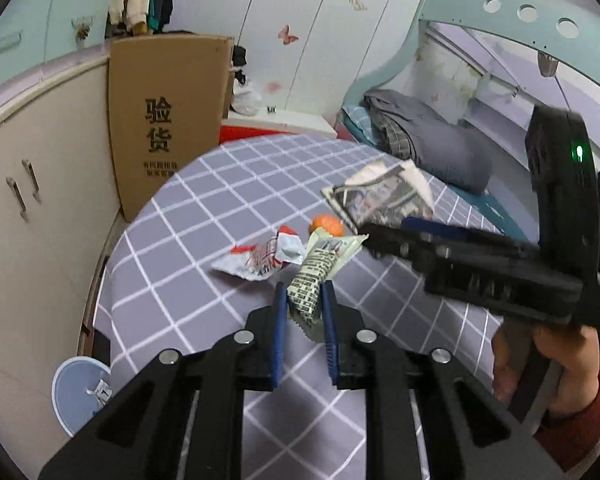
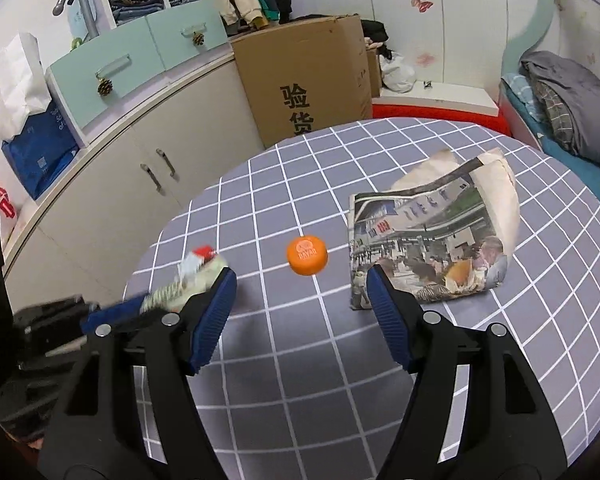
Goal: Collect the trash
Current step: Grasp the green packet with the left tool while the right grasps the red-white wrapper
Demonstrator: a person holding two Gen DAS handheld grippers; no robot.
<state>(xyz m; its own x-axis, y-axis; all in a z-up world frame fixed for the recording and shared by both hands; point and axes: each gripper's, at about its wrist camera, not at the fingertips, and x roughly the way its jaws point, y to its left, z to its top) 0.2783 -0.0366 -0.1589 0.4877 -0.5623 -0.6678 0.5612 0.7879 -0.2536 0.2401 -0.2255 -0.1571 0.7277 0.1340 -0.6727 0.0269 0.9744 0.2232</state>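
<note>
My left gripper [image 1: 304, 292] is shut on a printed black-and-white wrapper [image 1: 320, 268], held just above the checked round table [image 1: 204, 216]. A crumpled red-and-silver wrapper [image 1: 260, 256] lies to its left. An orange bottle cap [image 1: 327, 225] sits just beyond; it also shows in the right wrist view [image 2: 307, 255]. A folded newspaper [image 2: 432, 244] lies right of the cap. My right gripper [image 2: 300, 276] is open and empty, low over the table, with the cap between and just ahead of its fingertips. The left gripper [image 2: 120, 312] shows blurred at the left with the wrapper [image 2: 184, 280].
A light blue bin [image 1: 78, 396] with a scrap in it stands on the floor left of the table. A cardboard box [image 1: 160, 120] and beige cabinets [image 1: 24, 184] stand behind. A bed with grey bedding [image 1: 428, 140] lies to the right.
</note>
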